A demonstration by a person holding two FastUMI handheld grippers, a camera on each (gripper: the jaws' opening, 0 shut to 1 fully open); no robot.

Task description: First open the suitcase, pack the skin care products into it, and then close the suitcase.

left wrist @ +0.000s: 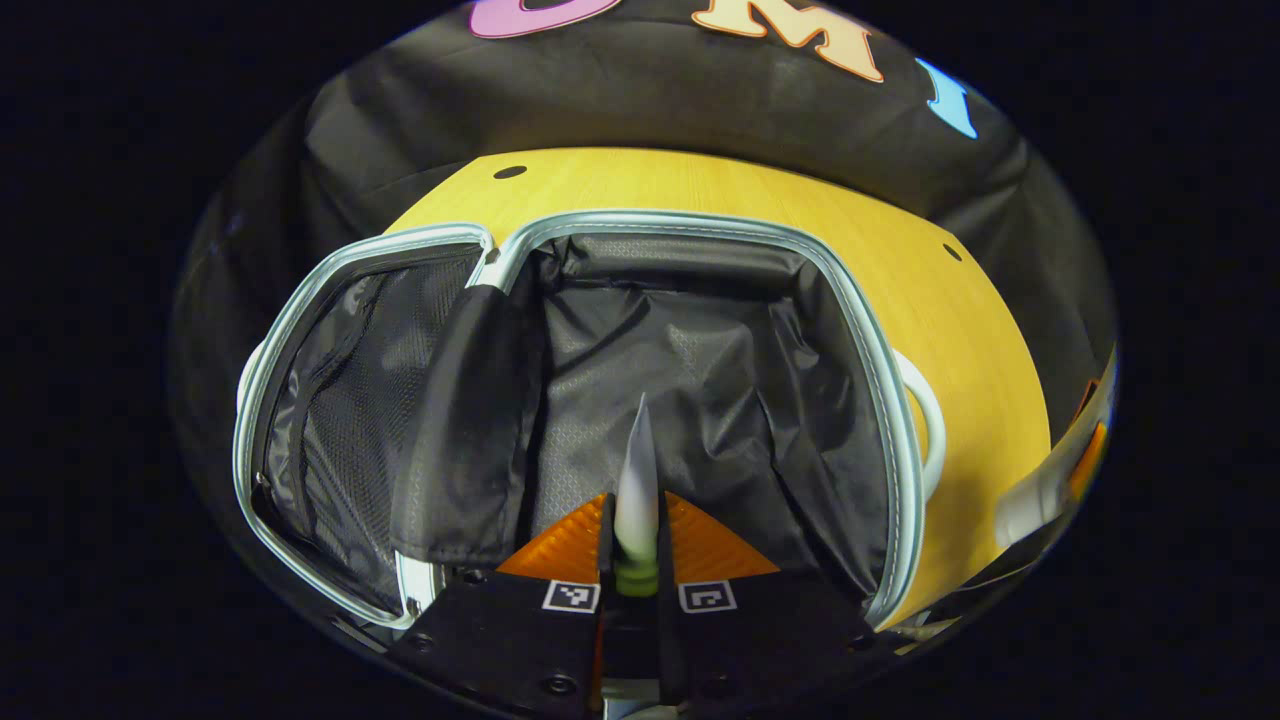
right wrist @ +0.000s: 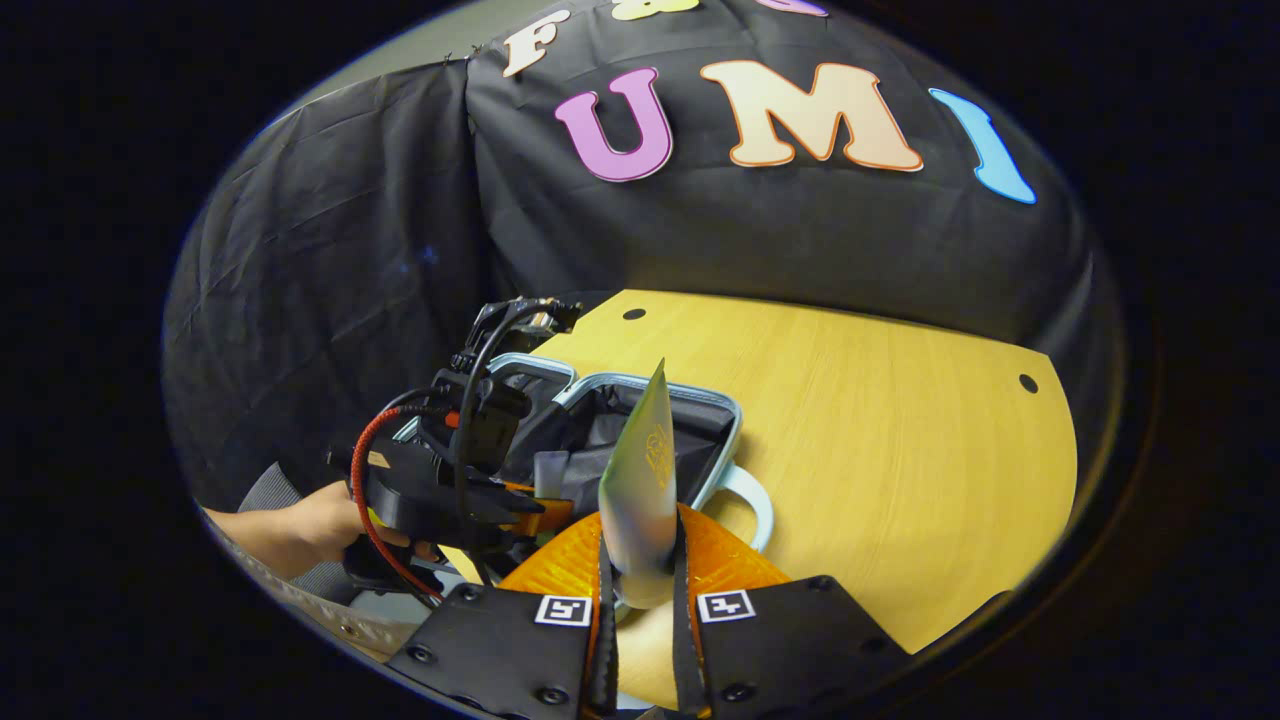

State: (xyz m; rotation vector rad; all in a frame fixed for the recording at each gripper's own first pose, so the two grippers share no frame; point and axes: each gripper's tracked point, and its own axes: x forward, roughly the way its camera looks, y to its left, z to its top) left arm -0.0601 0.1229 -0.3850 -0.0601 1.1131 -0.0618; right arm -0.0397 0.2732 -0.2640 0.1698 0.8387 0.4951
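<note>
Left gripper: I see my fingers clamped on a pale tube with a green cap at its base, held upright over the open suitcase.
Right gripper: my fingers are pressed on a second tube, greenish, flat, tip pointing up, above the table.
Writing: a small gold emblem sits on the second tube; I cannot read it.
Suitcase: lies open on the yellow wooden table, pale blue rim, dark lining, mesh pocket in the lid half at left.
Hard to make out: a blurred pale object at the table's right edge.
Farther off: the right gripper view shows the left gripper over the suitcase, held by a hand.
</note>
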